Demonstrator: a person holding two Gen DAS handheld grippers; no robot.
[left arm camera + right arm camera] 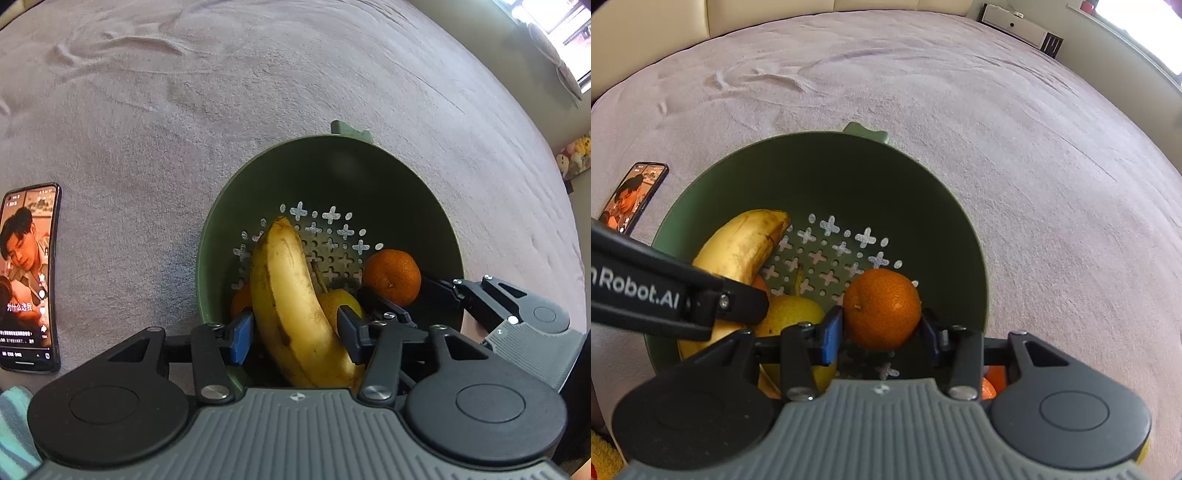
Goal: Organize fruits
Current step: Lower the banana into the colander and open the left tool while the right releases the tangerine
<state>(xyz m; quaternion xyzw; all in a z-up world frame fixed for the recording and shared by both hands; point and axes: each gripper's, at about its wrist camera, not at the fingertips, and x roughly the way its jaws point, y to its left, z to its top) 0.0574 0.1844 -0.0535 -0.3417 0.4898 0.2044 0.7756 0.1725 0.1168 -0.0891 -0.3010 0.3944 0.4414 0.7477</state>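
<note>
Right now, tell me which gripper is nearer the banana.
Left. The left gripper straddles the banana with open jaws; the right gripper sits beside it, shut on the orange.

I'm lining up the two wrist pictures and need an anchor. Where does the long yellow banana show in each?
Left wrist: the long yellow banana stands bottom centre, between the left gripper fingers.
Right wrist: it lies left of centre, partly behind the left gripper's arm.
Shared landmark: the green perforated plastic colander.
</note>
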